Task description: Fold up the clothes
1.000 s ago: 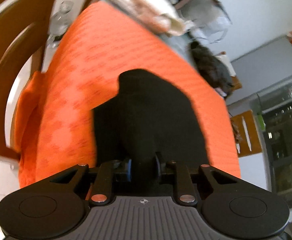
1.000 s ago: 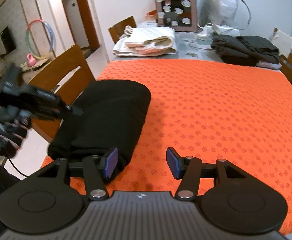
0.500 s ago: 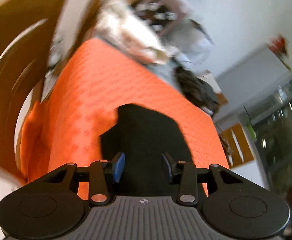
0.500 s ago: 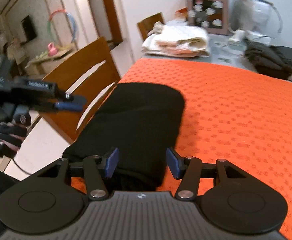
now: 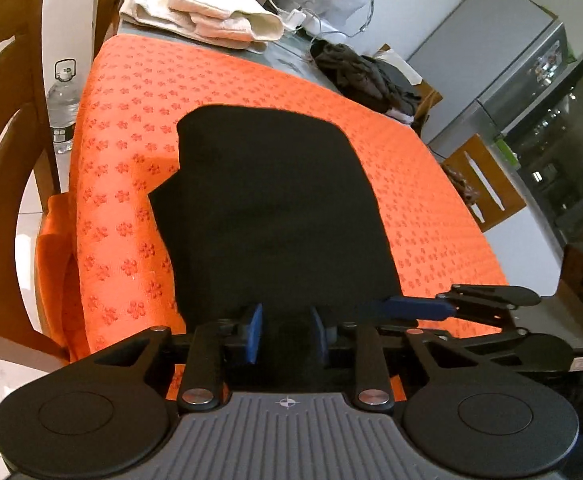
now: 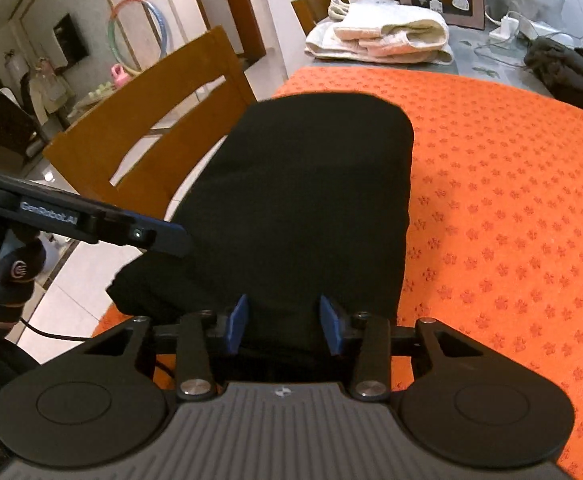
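Note:
A folded black garment (image 5: 275, 208) lies on the orange patterned tablecloth (image 5: 131, 128), its near end at the table's front edge. It also shows in the right wrist view (image 6: 315, 200). My left gripper (image 5: 287, 334) has its jaws partly closed around the garment's near edge, with cloth between the pads. My right gripper (image 6: 285, 324) straddles the same near edge just to the right, jaws also narrowed around the cloth. The right gripper's finger shows in the left wrist view (image 5: 415, 307); the left gripper's finger shows in the right wrist view (image 6: 147, 236).
A wooden chair (image 6: 151, 120) stands at the table's left side. A cream folded pile (image 6: 387, 36) and a dark clothes pile (image 6: 567, 68) lie at the far end. A water bottle (image 5: 62, 108) stands on the floor.
The left gripper opened, swung around and came to the garment's near edge beside the right one. The right gripper slid left onto the garment. Both jaws have narrowed around the cloth.

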The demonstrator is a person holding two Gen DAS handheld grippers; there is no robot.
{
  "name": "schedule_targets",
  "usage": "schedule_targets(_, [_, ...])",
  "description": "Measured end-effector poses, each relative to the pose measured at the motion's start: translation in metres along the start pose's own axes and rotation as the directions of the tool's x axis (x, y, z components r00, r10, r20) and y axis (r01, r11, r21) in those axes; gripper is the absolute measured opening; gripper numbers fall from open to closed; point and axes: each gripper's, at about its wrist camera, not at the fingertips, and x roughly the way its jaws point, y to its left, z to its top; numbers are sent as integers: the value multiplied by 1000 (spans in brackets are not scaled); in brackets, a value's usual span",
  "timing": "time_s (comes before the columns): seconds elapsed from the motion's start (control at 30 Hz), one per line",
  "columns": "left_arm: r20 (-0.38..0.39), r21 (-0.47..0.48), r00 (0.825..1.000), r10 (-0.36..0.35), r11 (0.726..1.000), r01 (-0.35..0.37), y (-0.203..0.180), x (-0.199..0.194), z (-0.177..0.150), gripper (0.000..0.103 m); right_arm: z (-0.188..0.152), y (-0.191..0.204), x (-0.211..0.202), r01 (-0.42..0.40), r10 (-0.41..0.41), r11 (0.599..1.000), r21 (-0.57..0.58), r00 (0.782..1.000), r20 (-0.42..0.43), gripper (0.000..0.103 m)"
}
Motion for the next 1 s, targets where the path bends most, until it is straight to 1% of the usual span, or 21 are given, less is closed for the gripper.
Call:
schedule_targets(0.1, [45,-1,999,-8,1000,8,-5,-11,8,33,13,1,-18,3,-2,1000,-19,999,53,46])
schedule_targets(0.2, [91,-20,996,-6,1000,8,-6,-14,21,33,32,-2,-26,14,-11,999,-37,996,85,47])
schedule_targets(0.27, [115,-47,993,2,999,3,-3,-11,33,34,45,-7,-24,27,-22,998,-48,995,94,47])
schedule_targets(0.33, [131,-65,991,27,998,-19,1,-4,44,34,59,-13,-19,46,-40,997,-57,995,95,47])
schedule_targets(0.4, [142,-62,989,48,997,-40,3,3,55,34,73,-20,-10,64,-58,996,-65,993,101,47])
schedule_targets(0.47, [142,-72,987,71,996,-62,5,11,62,34,85,-28,1,69,-63,996,-54,993,103,47])
schedule_targets(0.57, [132,-97,985,114,990,-101,9,23,70,34,102,-44,22,72,-71,997,-8,993,95,47])
schedule_targets(0.7, [109,-131,979,171,979,-156,18,36,72,34,108,-60,54,83,-85,996,31,995,52,47])
schedule_targets(0.8, [87,-129,976,197,974,-185,23,45,70,39,102,-67,75,89,-90,996,31,996,17,47])
schedule_targets(0.9, [71,-132,973,220,969,-209,28,52,67,48,100,-71,84,84,-85,996,42,996,13,52])
schedule_targets(0.97, [73,-150,975,209,969,-196,29,47,68,49,102,-75,83,77,-78,996,50,997,21,55])
schedule_targets(1.0, [74,-158,976,204,969,-190,30,44,68,49,103,-76,80,73,-74,996,56,997,29,58])
